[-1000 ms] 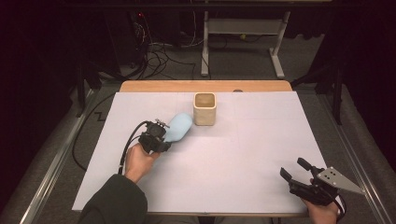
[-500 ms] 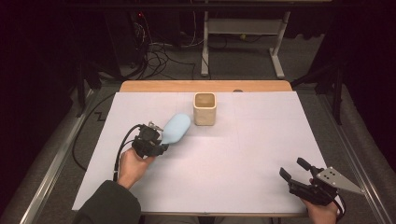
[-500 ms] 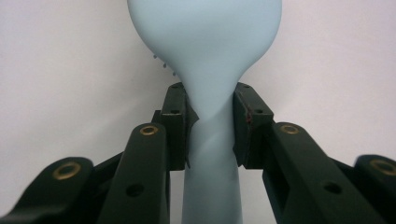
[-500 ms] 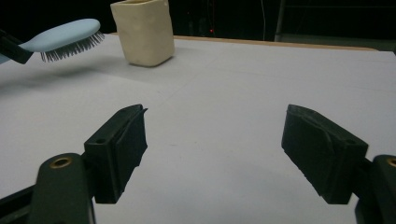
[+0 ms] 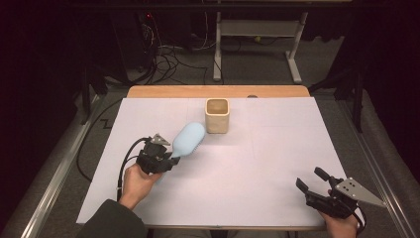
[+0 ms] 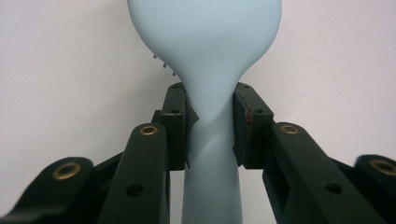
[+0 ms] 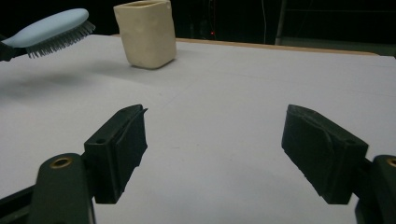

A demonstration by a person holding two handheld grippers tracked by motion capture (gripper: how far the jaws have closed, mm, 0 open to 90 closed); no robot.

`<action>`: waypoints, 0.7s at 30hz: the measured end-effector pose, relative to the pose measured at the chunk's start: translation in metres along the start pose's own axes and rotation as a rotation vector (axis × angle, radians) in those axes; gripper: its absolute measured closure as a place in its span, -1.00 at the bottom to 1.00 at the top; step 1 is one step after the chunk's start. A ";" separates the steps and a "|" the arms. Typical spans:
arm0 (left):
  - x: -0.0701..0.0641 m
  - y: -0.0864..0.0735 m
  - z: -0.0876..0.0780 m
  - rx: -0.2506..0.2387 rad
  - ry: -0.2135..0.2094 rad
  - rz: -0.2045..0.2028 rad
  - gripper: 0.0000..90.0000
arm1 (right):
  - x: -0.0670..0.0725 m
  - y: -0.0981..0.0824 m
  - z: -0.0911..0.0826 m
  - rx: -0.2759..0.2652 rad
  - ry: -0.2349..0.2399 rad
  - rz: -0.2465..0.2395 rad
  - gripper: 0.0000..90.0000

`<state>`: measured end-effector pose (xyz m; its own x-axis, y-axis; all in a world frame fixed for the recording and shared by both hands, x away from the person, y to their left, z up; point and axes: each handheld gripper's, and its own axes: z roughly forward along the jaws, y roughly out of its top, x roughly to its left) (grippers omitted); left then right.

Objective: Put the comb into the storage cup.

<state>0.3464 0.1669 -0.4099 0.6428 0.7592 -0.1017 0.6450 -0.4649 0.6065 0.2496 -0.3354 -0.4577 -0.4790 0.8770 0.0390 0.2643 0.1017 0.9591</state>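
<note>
Holding item one, the left gripper has both black pads clamped on the narrow neck of a pale-blue plastic hairbrush with an oval head; the handle runs back between the fingers and the head juts forward beyond the fingertips, clear of the white paper-covered table, bristles facing down in the right gripper view.

Risk: the grip sits on a smooth, tapering neck, with the heavy head far out past the pads. The brush could pivot or slide forward if the hand tilts. If it is meant for the cup, the broad head could catch the rim or tip the cup over.

Item two, a cream square-sided cup with rounded corners, stands upright just beyond the brush head, ahead and to the right of the left fingertips, not touching it. What shows of its inside looks empty; the bottom cannot be told.

Item three, the right gripper, rests near the table's front edge, fingers wide apart with nothing between them, well apart from cup and brush.
</note>
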 end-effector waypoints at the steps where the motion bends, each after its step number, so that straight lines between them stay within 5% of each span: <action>1: 0.000 -0.001 -0.001 -0.004 -0.003 0.002 0.54 | 0.000 0.000 0.000 -0.001 0.002 -0.001 -0.50; 13: -0.007 -0.012 -0.008 -0.054 -0.044 0.009 0.54 | 0.004 0.005 0.000 -0.026 0.002 -0.007 -0.50; 21: -0.012 -0.015 -0.010 -0.077 -0.063 0.015 0.54 | 0.014 0.010 0.004 -0.034 0.047 -0.016 -0.52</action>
<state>0.3251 0.1697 -0.4096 0.6783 0.7212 -0.1405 0.6032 -0.4374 0.6669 0.2489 -0.3208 -0.4482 -0.5220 0.8522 0.0363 0.2283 0.0986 0.9686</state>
